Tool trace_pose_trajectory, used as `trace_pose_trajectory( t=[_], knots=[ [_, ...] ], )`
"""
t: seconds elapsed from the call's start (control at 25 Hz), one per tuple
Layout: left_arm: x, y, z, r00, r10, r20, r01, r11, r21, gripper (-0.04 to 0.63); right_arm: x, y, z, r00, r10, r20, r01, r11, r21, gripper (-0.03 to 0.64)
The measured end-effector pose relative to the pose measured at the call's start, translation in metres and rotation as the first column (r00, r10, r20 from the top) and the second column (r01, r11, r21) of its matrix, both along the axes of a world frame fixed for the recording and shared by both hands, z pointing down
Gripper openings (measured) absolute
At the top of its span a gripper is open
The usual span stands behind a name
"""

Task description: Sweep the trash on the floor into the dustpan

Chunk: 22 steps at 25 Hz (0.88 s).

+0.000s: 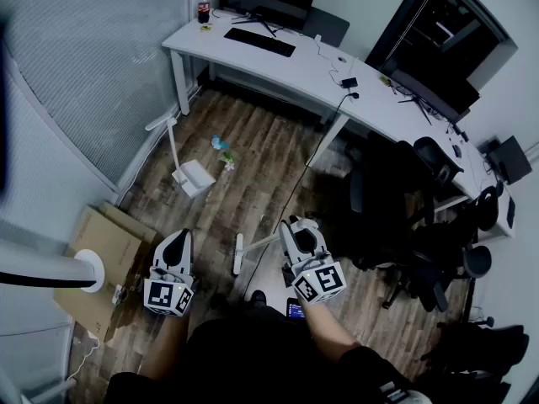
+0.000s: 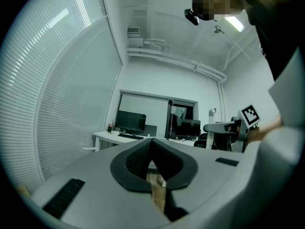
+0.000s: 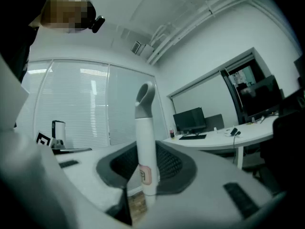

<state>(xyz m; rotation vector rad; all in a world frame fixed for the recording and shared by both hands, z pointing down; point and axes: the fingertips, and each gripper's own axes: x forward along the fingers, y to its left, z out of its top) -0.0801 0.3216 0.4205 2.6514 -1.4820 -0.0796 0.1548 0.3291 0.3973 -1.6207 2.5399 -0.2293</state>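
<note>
In the head view, small bits of trash (image 1: 221, 146) lie on the wood floor. A white dustpan (image 1: 193, 178) with an upright handle stands just to their left. My right gripper (image 1: 291, 227) is shut on the white broom handle (image 3: 145, 147), which stands upright between its jaws in the right gripper view. The broom's lower end (image 1: 238, 255) hangs left of that gripper, well short of the trash. My left gripper (image 1: 178, 237) is held level beside it. Its jaws (image 2: 150, 146) are shut with nothing between them.
A long white desk (image 1: 278, 66) with a monitor, a keyboard and a cola bottle (image 1: 203, 7) runs along the far wall. Black office chairs (image 1: 396, 200) crowd the right side. A cardboard box (image 1: 101, 255) lies on the floor at the left, by the blinds.
</note>
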Motion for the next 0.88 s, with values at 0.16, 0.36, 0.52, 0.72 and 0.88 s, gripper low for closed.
trace_pose_trajectory(
  t=[0.16,0.36,0.52,0.72,0.88],
  knots=[
    [0.013,0.015,-0.010,1.000,0.022,-0.013,-0.022,1.000,0.001,-0.006,0.001,0.007,-0.003,0.999,-0.034,0.011,0.034,0.999,0.004,0.100],
    [0.015,0.029,-0.012,1.000,0.019,-0.019,-0.019,1.000,-0.005,-0.006,-0.002,0.011,-0.002,0.996,-0.084,-0.004,0.084,0.996,0.003,0.098],
    [0.020,0.035,-0.009,0.999,0.012,-0.032,-0.013,1.000,-0.027,-0.006,-0.002,0.022,0.002,0.992,-0.127,0.015,0.127,0.992,0.008,0.100],
    [0.034,0.047,-0.005,0.999,0.027,-0.022,-0.028,0.999,-0.034,-0.006,0.006,0.033,0.005,0.986,-0.168,0.023,0.168,0.986,0.007,0.103],
    [0.046,0.052,-0.003,0.999,0.038,-0.031,-0.039,0.998,-0.048,-0.006,0.021,0.035,0.003,0.984,-0.177,0.024,0.177,0.984,0.013,0.103]
  ],
)
